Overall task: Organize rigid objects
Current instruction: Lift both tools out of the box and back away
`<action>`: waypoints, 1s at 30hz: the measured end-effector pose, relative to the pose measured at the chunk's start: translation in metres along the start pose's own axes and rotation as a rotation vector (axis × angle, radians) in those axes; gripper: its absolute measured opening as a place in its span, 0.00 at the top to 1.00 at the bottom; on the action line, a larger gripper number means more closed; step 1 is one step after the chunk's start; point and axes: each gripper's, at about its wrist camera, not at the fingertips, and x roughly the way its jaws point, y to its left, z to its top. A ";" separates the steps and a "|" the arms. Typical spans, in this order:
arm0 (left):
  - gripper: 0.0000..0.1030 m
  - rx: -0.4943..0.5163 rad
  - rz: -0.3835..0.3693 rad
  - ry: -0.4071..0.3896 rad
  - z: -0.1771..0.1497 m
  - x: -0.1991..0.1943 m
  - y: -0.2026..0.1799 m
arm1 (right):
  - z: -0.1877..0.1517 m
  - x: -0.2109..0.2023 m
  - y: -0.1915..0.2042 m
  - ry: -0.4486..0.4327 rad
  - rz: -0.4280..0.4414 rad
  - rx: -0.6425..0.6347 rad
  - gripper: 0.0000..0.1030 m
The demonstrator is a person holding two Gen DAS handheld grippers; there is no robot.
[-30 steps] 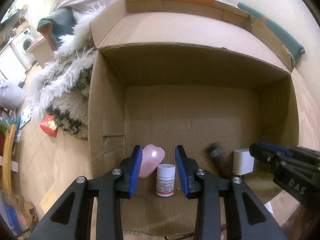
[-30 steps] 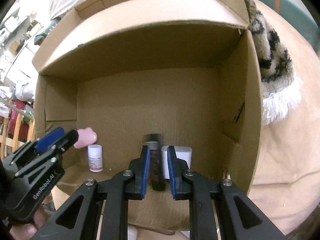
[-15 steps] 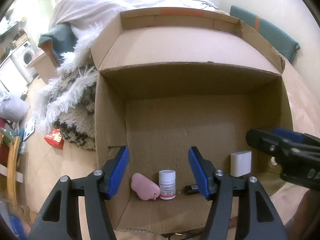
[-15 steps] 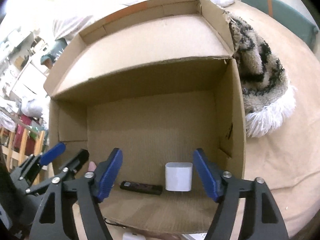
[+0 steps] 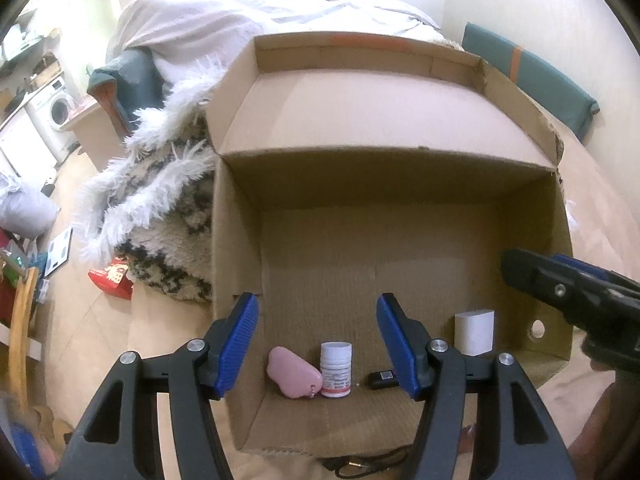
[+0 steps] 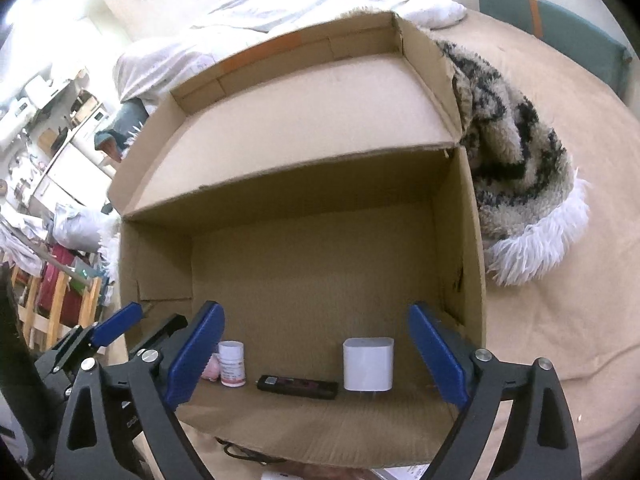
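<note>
Both claws are empty. Your left claw stands part-way apart with nothing between the pads; your right claw is very wide and its jaws are opening, nothing gripped.

Task items all sit in the cardboard box, in a row along the near wall, low in both frames:
- pink case, lying flat, touching the pill bottle on its left
- pill bottle upright
- black stick, lying flat between bottle and white adapter
- white adapter upright, rightmost, apart from the stick

Risks from here, my read:
- The bottle and adapter stand on a corrugated floor. Bump the box's near edge with a claw and either could tip; the bottle would then roll.
- Pink case leans on the bottle. Nudge one and you shift the other.
- Your claws are close together at the lower left of the right wrist view. With the right jaws this wide, they could clip the left claw if you swing inward.
- A cable lies just outside the box's near edge, bottom of frame. A finger could snag it on the way out.
- Far part of the box floor is bare, so there's room; don't crowd the near wall more.
</note>
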 end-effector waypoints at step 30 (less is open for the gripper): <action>0.42 -0.081 0.064 0.007 -0.073 -0.065 0.040 | -0.074 -0.079 0.002 -0.018 0.038 -0.029 0.04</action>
